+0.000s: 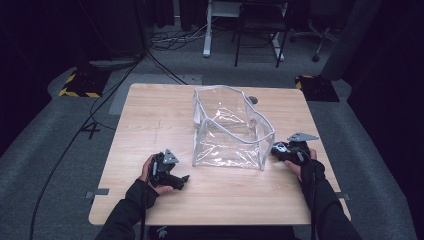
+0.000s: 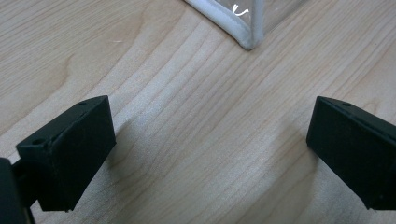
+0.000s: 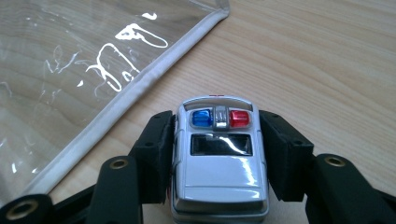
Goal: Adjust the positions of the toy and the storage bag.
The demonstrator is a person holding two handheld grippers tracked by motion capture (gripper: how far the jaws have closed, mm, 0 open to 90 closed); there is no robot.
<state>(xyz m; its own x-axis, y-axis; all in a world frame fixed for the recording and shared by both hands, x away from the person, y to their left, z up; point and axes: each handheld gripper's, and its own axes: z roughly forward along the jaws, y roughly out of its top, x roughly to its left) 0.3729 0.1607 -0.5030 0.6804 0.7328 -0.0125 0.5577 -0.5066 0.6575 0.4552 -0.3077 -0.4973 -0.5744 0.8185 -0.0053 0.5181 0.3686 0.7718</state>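
A clear plastic pouch (image 1: 227,127) with white piping stands open-topped in the middle of the wooden table (image 1: 150,115). In the right gripper view a small white toy police car (image 3: 219,163), with blue and red roof lights, sits between the jaws of my right gripper (image 3: 217,128), which is shut on its sides. That gripper (image 1: 281,150) is low beside the pouch's right front corner, and the pouch's piped edge (image 3: 116,107) runs just left of the car. My left gripper (image 1: 180,180) rests near the table's front left. It (image 2: 210,140) is open over bare wood, with a pouch corner (image 2: 245,35) ahead.
A small dark round disc (image 1: 252,100) lies on the table behind the pouch. Beyond the table are floor cables (image 1: 100,110), a chair frame (image 1: 257,32) and yellow-black striped floor plates (image 1: 80,85). Bare wood stretches to the left of the pouch.
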